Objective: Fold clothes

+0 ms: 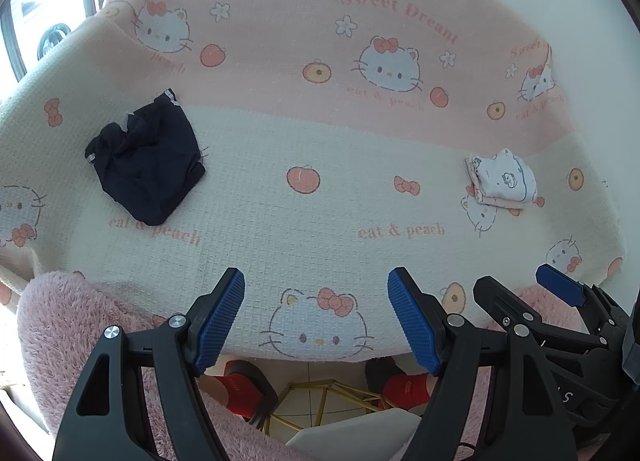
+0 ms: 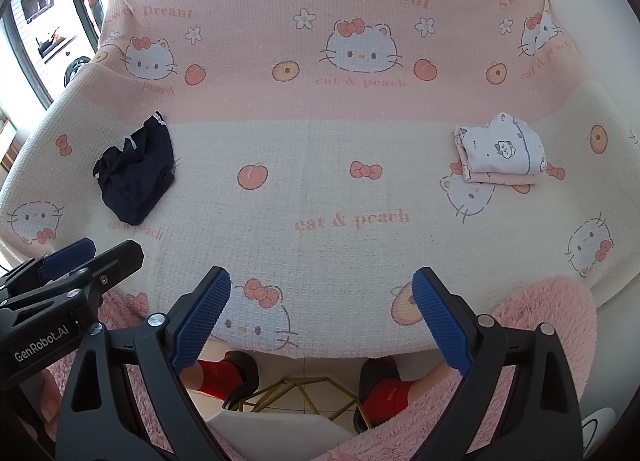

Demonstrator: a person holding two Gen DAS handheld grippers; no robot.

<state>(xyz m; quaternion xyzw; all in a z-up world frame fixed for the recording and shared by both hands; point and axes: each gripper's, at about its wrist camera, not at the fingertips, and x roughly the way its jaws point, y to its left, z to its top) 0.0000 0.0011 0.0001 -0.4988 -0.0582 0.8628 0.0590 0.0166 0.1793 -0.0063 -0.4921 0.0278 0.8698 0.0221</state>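
The left gripper (image 1: 316, 293) hangs over the near edge of the cartoon-cat blanket (image 1: 280, 189), its blue-padded jaws spread wide with nothing between them; the right gripper (image 2: 320, 293) hovers just beside it, likewise spread and empty. Ahead of the left gripper and off to its left lies a crumpled dark navy garment (image 1: 146, 161), well apart from the fingertips; ahead of the right gripper and off to its right sits a small stack of folded pale clothes (image 2: 500, 151), a white printed piece on top of a pink one, also well apart. Below both grippers, past the blanket's edge, show red socks in dark slippers (image 2: 236, 375) and a fluffy pink sleeve (image 1: 68, 333).
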